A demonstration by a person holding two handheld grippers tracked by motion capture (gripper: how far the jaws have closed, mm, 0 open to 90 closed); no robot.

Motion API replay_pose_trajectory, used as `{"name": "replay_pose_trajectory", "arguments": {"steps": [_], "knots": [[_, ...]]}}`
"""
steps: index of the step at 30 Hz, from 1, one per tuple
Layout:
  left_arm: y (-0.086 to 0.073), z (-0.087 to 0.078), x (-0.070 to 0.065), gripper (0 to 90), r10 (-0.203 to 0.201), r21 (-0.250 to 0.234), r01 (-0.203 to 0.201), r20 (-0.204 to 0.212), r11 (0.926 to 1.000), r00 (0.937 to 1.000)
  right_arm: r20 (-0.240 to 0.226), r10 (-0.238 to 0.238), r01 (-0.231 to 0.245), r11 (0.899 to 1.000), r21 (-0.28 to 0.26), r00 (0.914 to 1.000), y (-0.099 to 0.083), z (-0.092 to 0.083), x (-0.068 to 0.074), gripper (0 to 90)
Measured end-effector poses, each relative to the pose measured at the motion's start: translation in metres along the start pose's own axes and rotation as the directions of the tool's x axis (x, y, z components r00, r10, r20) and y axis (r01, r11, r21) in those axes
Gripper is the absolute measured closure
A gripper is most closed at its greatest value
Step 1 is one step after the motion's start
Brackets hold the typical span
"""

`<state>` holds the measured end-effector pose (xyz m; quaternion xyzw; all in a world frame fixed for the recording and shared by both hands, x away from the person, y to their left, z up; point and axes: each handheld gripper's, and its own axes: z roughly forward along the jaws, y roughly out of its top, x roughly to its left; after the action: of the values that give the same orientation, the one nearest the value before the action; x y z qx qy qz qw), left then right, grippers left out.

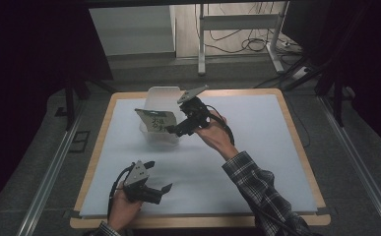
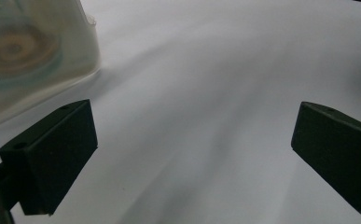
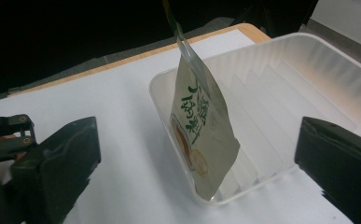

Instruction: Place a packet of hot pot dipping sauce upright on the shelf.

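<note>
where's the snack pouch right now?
The pouch stands tilted inside the clear plastic tub, leaning on its near-left wall, just ahead of the open right gripper; in the high view it is left of centre on the table.

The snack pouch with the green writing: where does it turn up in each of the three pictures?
High view: the snack pouch stands in the clear plastic tub, left of the right claw.
Right gripper view: the pouch is mid-picture, leaning on the tub's near-left wall.
Left gripper view: a blurred orange and green print shows through the tub's wall at top left, probably the pouch.
Shared landmark: the tub.
</note>
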<state>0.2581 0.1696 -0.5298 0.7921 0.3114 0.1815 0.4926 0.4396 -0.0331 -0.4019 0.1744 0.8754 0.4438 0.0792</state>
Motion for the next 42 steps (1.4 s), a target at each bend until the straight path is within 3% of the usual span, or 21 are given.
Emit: {"name": "replay_pose_trajectory", "arguments": {"steps": [9,13,21,33,42], "knots": [[0.0,-0.001,0.0,0.1,0.006,-0.012,-0.006,0.018,0.9999,0.9998,-0.012,0.045,-0.045,0.999,0.008,0.9989,-0.014,-0.007,-0.001,0.4],[0.0,0.0,0.0,0.1,0.022,-0.015,-0.021,0.026,0.9997,0.9994,-0.005,0.047,-0.047,0.999,-0.006,0.9989,-0.021,-0.01,-0.002,0.0],[-0.001,0.001,0.0,0.0,0.013,-0.003,-0.013,0.034,0.9999,0.9993,-0.007,0.05,-0.05,0.999,-0.011,0.9988,-0.033,-0.015,-0.001,0.0],[-0.003,0.001,0.004,0.0,-0.029,-0.006,0.029,0.04,0.9996,0.9988,-0.016,0.047,-0.047,0.999,-0.012,0.9987,-0.046,-0.026,0.001,0.0],[-0.002,-0.002,0.003,0.0,-0.012,-0.044,0.014,0.035,0.999,0.9993,-0.004,0.048,-0.048,0.999,-0.006,0.9989,-0.053,-0.035,0.002,0.0]]}}
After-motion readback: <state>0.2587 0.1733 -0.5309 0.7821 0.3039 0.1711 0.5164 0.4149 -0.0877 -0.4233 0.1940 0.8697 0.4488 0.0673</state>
